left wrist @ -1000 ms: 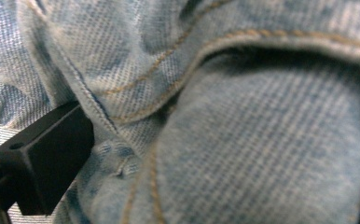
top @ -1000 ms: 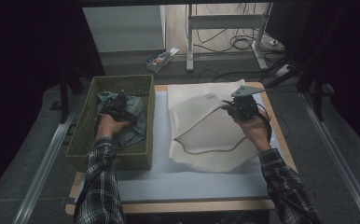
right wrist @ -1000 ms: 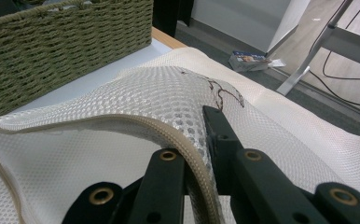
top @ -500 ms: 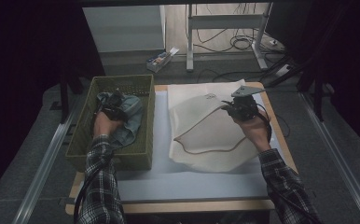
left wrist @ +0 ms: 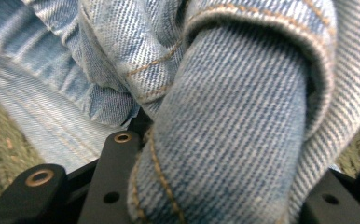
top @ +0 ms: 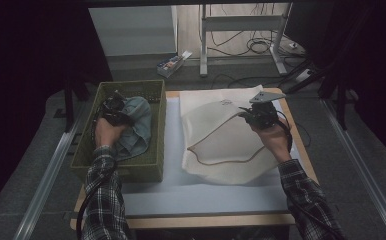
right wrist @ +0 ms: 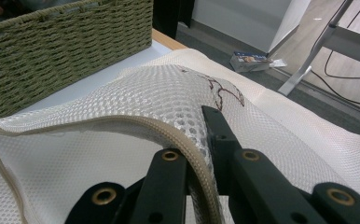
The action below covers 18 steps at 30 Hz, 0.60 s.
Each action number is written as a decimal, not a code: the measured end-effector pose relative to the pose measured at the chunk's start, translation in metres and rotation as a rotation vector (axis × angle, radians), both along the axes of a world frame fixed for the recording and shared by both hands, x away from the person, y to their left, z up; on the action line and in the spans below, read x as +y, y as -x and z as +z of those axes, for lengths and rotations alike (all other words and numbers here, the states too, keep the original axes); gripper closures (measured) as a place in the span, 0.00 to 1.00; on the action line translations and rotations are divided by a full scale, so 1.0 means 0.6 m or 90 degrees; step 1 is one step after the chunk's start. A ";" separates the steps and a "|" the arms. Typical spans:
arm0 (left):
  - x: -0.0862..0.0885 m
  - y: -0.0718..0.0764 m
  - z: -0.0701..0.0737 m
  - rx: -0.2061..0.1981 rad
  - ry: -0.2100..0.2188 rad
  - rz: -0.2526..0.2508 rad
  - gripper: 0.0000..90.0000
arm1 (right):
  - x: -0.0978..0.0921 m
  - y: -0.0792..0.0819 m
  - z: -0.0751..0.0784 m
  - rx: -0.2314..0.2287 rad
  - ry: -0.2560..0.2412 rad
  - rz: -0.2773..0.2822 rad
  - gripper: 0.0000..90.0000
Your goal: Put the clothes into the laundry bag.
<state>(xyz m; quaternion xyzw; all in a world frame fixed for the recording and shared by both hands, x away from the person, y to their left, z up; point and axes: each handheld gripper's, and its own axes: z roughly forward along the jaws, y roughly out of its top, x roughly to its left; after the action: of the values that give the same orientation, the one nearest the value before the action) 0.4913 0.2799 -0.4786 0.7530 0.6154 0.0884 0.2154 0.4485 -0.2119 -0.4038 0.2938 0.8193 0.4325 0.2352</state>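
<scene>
No brand name or label is clear enough to read; a small dark embroidered mark [right wrist: 225, 93] sits on the white mesh laundry bag [top: 226, 145], and a small printed box [top: 173, 62] lies on the floor at the upper middle of the high view, its lettering too small to make out. The bag lies flat on a pale mat [top: 201, 192] covering a wood-edged table [top: 206, 220], centre right of the frame. A green woven basket [top: 123, 170] stands at centre left, touching the mat. Grey floor, cables and metal desk legs fill the top of the frame; the room's edges are dark. My left gripper [top: 113, 107] is inside the basket, its jaws closed around a thick fold of blue denim [left wrist: 234, 126]. My right gripper [top: 255, 116] pinches the bag's zipper edge [right wrist: 178, 135], lifting it slightly. Both my plaid-sleeved forearms enter from the bottom edge.
</scene>
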 end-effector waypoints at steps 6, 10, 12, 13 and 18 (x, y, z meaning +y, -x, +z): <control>0.010 0.014 0.018 -0.025 -0.003 -0.008 0.68 | 0.000 0.000 0.000 -0.001 0.000 -0.001 0.95; 0.014 0.023 0.033 -0.042 0.012 -0.012 0.67 | 0.001 0.000 0.000 -0.002 0.001 -0.001 0.95; 0.016 0.027 0.041 -0.049 0.022 -0.007 0.67 | 0.000 0.000 0.000 -0.002 0.000 -0.001 0.95; 0.018 0.030 0.044 -0.054 0.022 -0.006 0.67 | 0.000 0.000 0.000 -0.002 0.000 -0.002 0.95; 0.024 0.042 0.060 -0.080 0.028 -0.003 0.67 | 0.000 0.000 0.000 -0.002 0.001 -0.002 0.95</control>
<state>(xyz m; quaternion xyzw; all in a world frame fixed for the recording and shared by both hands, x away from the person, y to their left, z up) 0.4659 0.2945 -0.4426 0.7424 0.6008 0.1219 0.2702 0.4484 -0.2118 -0.4039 0.2940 0.8187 0.4324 0.2375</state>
